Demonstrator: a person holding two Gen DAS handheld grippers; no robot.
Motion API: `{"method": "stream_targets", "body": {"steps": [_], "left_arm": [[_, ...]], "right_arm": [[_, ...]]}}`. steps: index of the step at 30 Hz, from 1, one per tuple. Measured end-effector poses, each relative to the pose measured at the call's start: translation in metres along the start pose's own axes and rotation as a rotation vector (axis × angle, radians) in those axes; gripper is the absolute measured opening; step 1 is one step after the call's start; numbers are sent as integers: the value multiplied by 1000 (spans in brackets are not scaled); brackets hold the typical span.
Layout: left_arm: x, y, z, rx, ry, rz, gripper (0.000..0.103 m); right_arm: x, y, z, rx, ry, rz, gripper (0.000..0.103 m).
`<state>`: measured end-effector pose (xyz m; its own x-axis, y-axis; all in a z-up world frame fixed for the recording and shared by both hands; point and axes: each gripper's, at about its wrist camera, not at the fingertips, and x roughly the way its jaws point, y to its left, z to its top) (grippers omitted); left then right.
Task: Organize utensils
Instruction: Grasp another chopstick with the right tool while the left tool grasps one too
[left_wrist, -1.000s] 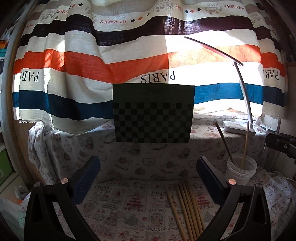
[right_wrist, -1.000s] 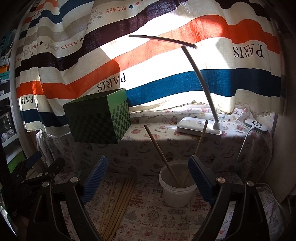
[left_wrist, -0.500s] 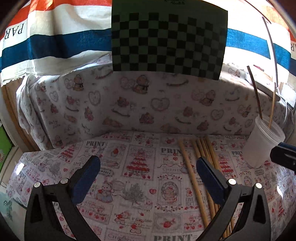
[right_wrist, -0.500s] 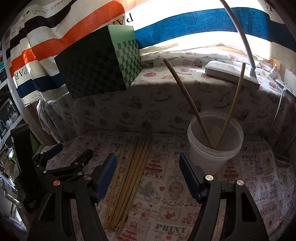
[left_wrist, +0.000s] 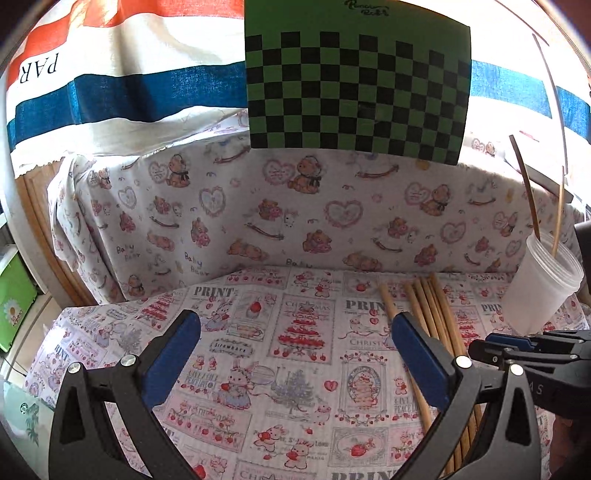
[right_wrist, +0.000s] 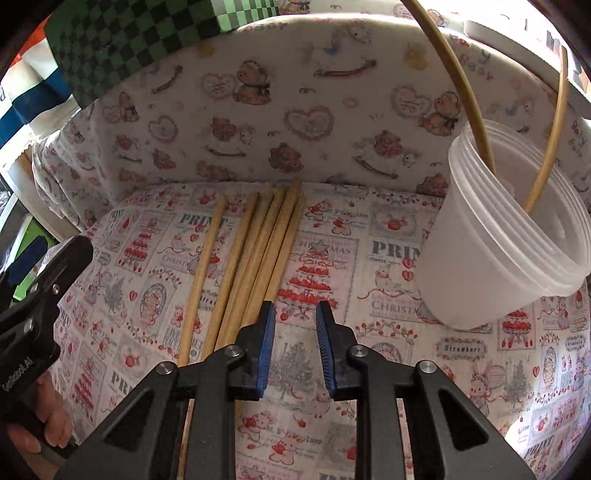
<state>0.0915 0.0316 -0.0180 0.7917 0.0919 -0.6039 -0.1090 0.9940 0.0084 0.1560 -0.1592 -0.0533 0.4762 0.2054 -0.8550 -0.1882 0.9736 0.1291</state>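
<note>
Printed tablecloth (right_wrist: 369, 369) carries loose chopsticks (right_wrist: 258, 251) at eleven o'clock of the right gripper (right_wrist: 295, 325), released, narrowly parted; cup (right_wrist: 498, 251) at two o'clock. Left gripper (left_wrist: 295, 332) spread wide, empty.

Bamboo chopsticks (right_wrist: 255, 251) flat, side by side; two more leaning in translucent cup (right_wrist: 495, 236).

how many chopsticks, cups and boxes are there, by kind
cup: 1
standing chopsticks: 2
loose chopsticks: 6, roughly, since the bundle overlaps
box: 1
total: 10
</note>
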Motion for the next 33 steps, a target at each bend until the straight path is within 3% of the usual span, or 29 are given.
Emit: {"method": "stream_targets", "body": {"steps": [4, 7, 14, 22, 27, 29, 33], "left_arm": [[5, 2, 0, 10, -2, 52, 103], [6, 11, 1, -32, 7, 28, 103], [9, 14, 1, -2, -13, 104, 103], [11, 19, 3, -23, -6, 91, 103], [5, 21, 5, -65, 16, 25, 103], [0, 19, 6, -56, -1, 22, 103], [0, 22, 7, -70, 2, 29, 103]], "right_arm": [[13, -12, 18, 81, 6, 14, 18], [24, -16, 31, 115, 20, 32, 15], [34, -12, 44, 109, 17, 33, 15], [43, 2, 61, 109, 13, 38, 15], [51, 6, 68, 116, 43, -68, 15], [55, 8, 70, 119, 48, -11, 15], [53, 11, 72, 96, 45, 11, 15]]}}
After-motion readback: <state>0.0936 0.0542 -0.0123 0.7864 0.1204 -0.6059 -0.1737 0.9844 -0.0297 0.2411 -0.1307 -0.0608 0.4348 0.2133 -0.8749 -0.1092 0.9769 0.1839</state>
